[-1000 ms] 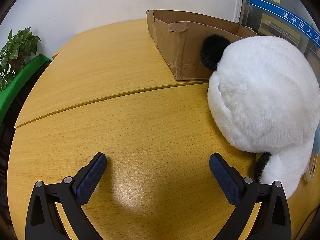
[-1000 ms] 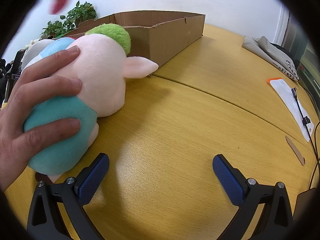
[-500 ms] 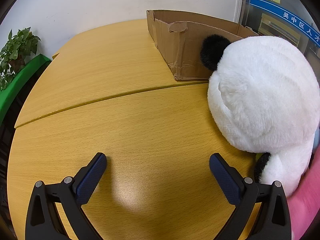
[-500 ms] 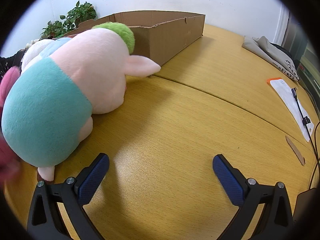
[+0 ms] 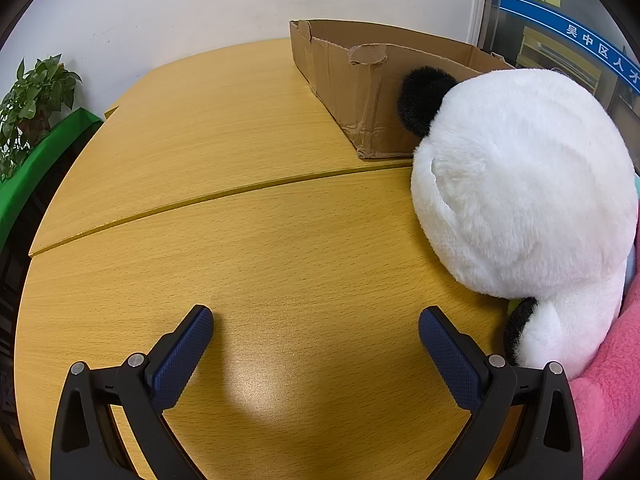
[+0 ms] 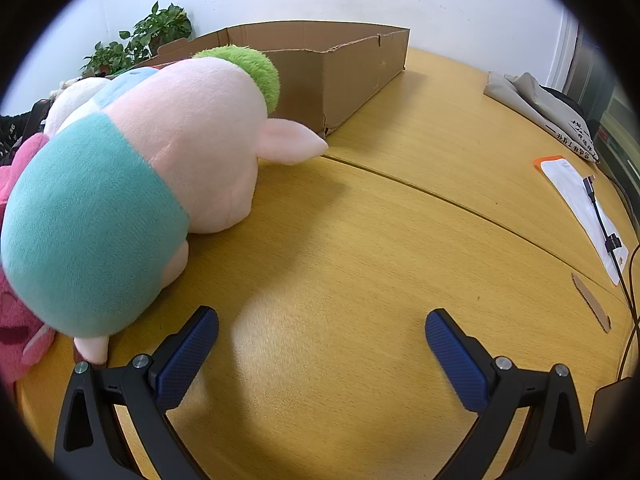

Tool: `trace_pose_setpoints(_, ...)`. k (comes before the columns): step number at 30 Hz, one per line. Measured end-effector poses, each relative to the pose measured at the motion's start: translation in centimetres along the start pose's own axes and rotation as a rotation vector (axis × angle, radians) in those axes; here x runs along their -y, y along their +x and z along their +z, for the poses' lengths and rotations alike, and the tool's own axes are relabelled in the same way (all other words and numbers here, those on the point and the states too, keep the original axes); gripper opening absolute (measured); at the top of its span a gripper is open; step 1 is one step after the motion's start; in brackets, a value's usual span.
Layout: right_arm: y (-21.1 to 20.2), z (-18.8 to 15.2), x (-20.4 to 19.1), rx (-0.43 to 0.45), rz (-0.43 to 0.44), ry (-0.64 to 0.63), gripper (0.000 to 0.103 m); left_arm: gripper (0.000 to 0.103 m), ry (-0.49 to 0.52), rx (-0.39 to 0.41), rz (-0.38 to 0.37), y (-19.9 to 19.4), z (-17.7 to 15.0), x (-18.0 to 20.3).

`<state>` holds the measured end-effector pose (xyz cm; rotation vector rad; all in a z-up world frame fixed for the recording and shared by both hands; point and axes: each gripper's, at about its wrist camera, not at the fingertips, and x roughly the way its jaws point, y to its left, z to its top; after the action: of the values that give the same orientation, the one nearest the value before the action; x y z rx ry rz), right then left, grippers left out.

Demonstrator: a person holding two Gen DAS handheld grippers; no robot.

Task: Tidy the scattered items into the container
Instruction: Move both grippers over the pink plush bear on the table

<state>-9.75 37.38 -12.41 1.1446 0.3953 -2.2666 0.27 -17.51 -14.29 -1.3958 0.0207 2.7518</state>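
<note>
Tidying not yet begun
Panda (image 5: 524,184), pig (image 6: 132,184) and pink toy (image 5: 608,384) lie on the table (image 5: 240,200) beside the cardboard box (image 6: 344,68); left gripper (image 5: 316,332) and right gripper (image 6: 322,334) spread, holding nothing

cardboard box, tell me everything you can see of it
The cardboard box is a long, low, open-topped tray of plain brown corrugated card, with no lid in view. Its walls are creased and its top edge is torn and ragged, with a peeled patch near one corner. It sits flat on the wooden table, beyond the seam between the two tabletop sections. The panda plush rests up against one end, and the pink pig plush lies in front of its side. Its inside is hidden.
</note>
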Motion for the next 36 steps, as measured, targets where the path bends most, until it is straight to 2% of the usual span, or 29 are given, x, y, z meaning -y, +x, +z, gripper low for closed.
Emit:
trace_pose_setpoints(9,-0.4,-0.4,-0.5,0.0,-0.015,0.013,0.103,0.103,0.0,0.0,0.0,0.0,0.0,0.0)
trace_pose_setpoints(13,-2.0,-1.4,-1.0,-0.021,-0.097,0.078,0.103,0.103,0.0,0.0,0.0,0.0,0.0,0.0)
trace_pose_setpoints(18,-10.4,-2.1,-4.7,0.121,-0.223,0.078,0.103,0.103,-0.015,0.0,0.008,0.1,0.1,0.0)
trace_pose_setpoints(21,-15.1,-2.5,-7.7,0.227,-0.257,0.098,0.103,0.103,-0.016,-0.017,0.01,-0.2,-0.2,0.0)
trace_pose_setpoints(23,-17.2,-2.7,-9.5,0.286,-0.281,0.124,0.103,0.103,-0.051,-0.023,0.046,-1.2,-0.9,0.0)
trace_pose_setpoints(26,-19.1,-2.6,-12.3,0.363,-0.324,0.185,0.103,0.103,-0.152,0.079,0.093,-5.6,-2.5,-0.3)
trace_pose_setpoints(29,-19.6,-1.9,-14.1,0.391,-0.288,0.238,0.103,0.103,-0.246,0.181,0.125,-11.8,-3.9,0.3)
trace_pose_setpoints(32,-19.4,-0.7,-15.7,0.405,-0.247,0.246,0.103,0.103,-0.234,0.28,0.112,-17.6,-4.5,3.4)
trace_pose_setpoints(36,-19.5,0.5,-17.6,0.427,-0.179,0.276,0.103,0.103,-0.198,0.341,0.065,-21.7,-5.1,8.0)
